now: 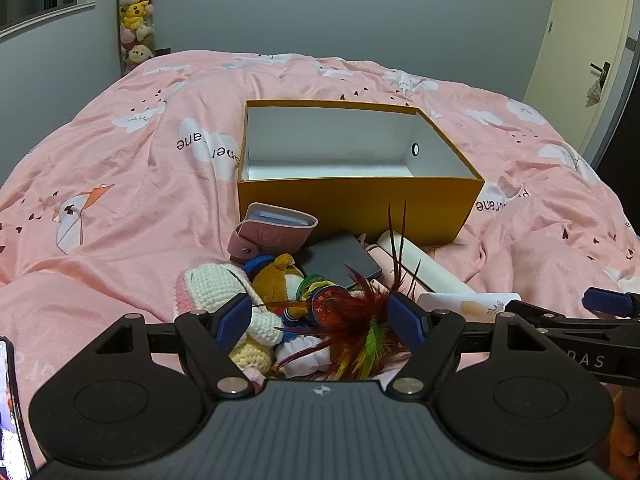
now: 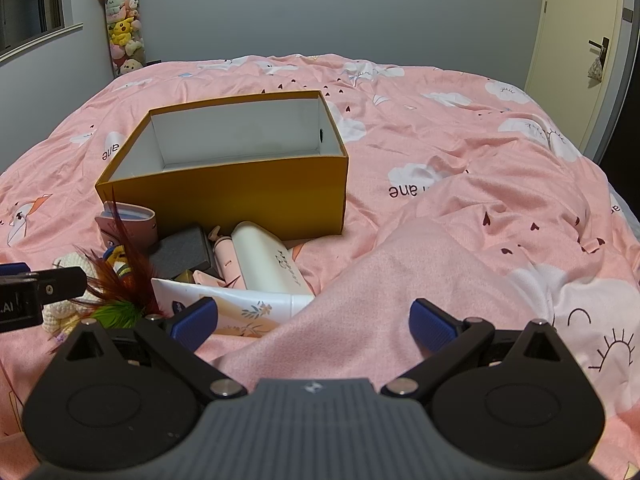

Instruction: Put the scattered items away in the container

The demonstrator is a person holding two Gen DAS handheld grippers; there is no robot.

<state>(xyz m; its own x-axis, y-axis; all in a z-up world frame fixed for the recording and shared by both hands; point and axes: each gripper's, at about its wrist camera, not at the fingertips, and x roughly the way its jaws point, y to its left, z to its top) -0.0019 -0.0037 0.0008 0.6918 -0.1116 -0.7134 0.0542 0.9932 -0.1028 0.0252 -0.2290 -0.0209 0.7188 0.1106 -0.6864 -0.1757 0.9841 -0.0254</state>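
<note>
An open, empty orange box (image 1: 352, 200) (image 2: 224, 196) stands on the pink bed. In front of it lies a pile: a pink card wallet (image 1: 276, 228), a grey case (image 1: 340, 260), a white bottle (image 1: 424, 264) (image 2: 268, 260), a white tube (image 2: 240, 304), a crocheted white toy (image 1: 216, 284), a brown plush (image 1: 280, 276) and a red-green feather shuttlecock (image 1: 352, 324) (image 2: 120, 280). My left gripper (image 1: 320, 320) is open, its fingers on either side of the shuttlecock and plush. My right gripper (image 2: 314, 324) is open and empty over a fold of the blanket, right of the pile.
The pink quilt (image 2: 480, 200) is rumpled with a raised fold at the front right. A tube of plush toys (image 1: 136, 20) stands in the far left corner. A door (image 2: 580, 60) is at the right. A phone edge (image 1: 12, 400) shows at the far left.
</note>
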